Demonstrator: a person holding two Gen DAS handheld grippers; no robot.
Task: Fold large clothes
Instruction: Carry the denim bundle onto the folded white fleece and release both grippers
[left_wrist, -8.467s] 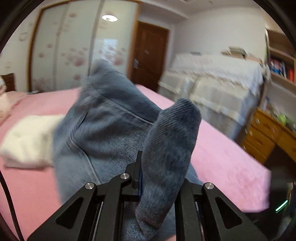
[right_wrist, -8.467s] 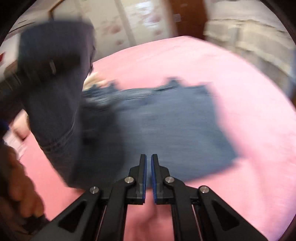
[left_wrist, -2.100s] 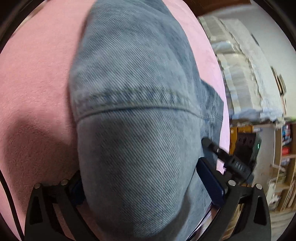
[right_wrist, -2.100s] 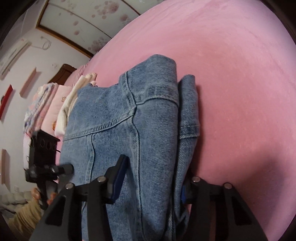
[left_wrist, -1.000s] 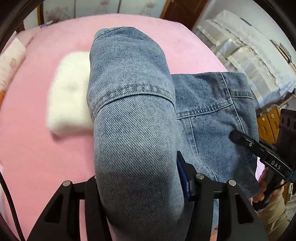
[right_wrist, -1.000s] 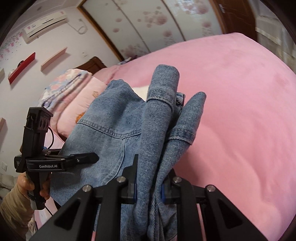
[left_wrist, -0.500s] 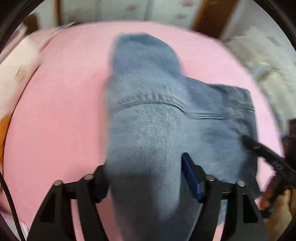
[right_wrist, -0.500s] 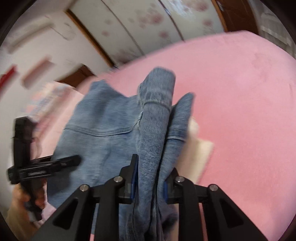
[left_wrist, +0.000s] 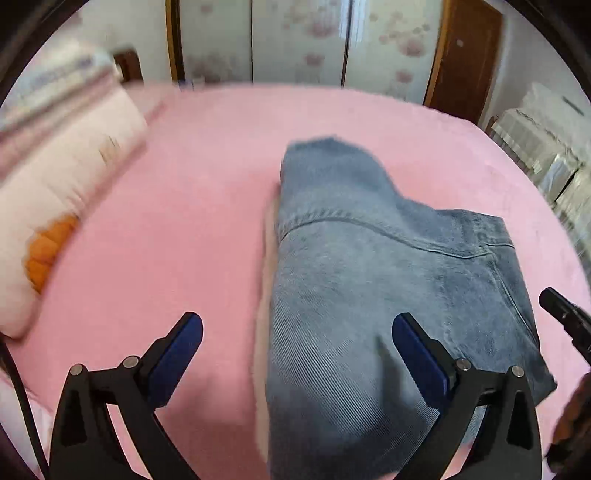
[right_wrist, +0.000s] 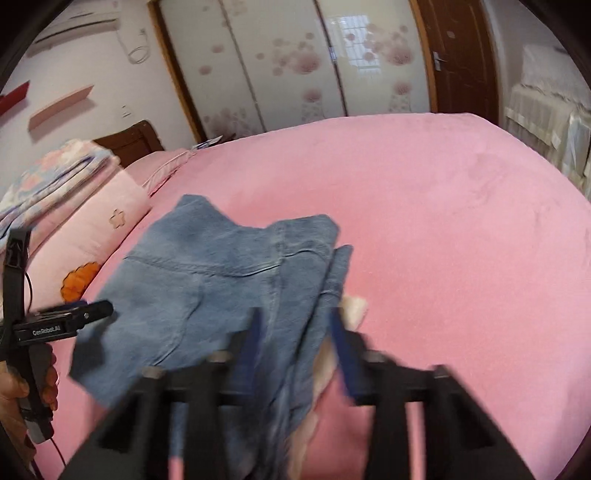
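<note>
The folded blue jeans lie on the pink bed, on top of a folded white garment whose edge shows along their left side. My left gripper hangs just above them, its jaws opening wide. The denim sits between the pads but neither presses on it. In the right wrist view, the jeans lie flat with the white garment sticking out beneath. My right gripper is blurred, its jaws closing around the jeans' thick folded edge, with a sliver of white showing beside the right pad.
Stacked pink and floral quilts lie at the bed's left side, also in the right wrist view. A wardrobe and brown door stand behind the bed. Cloth-covered furniture is on the right. A hand holds the left gripper.
The jeans have come down from hanging in both grippers to lying on the white garment. The left jaws have spread off the denim. The right jaws stand a little wider.
</note>
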